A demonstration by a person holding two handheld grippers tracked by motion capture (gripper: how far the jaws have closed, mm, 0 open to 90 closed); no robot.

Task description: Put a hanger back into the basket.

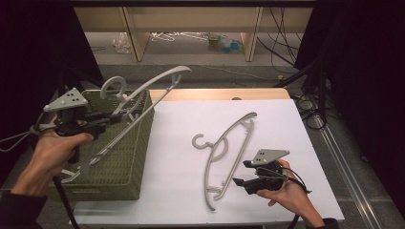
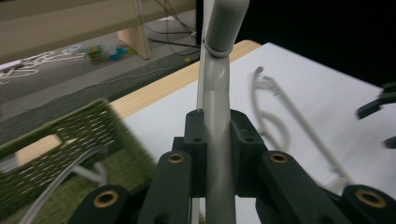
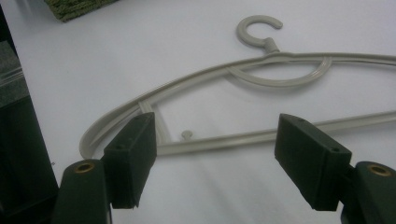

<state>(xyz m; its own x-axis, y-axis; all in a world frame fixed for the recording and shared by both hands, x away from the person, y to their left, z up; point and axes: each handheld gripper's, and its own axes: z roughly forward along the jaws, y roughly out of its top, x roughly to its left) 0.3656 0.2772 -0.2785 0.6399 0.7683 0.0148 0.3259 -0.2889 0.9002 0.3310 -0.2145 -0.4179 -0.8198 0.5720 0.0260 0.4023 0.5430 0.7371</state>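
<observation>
My left gripper (image 1: 114, 117) is shut on the bar of a grey plastic hanger (image 1: 143, 90) and holds it tilted in the air over a green woven basket (image 1: 124, 157). In the left gripper view the pads clamp that hanger (image 2: 217, 93) from both sides. A second grey hanger (image 1: 229, 143) lies flat on the white table sheet. My right gripper (image 1: 241, 174) stands open just beside its near end. In the right gripper view the wide jaws frame the lying hanger's (image 3: 261, 74) lower bar without touching it.
Another grey hanger (image 2: 70, 172) lies inside the basket. The white sheet (image 1: 181, 157) covers a wooden table (image 1: 219, 94). Beyond it stand wooden shelf legs (image 1: 136, 38), and loose cables (image 1: 282, 52) and clutter lie on the floor. Dark curtains flank both sides.
</observation>
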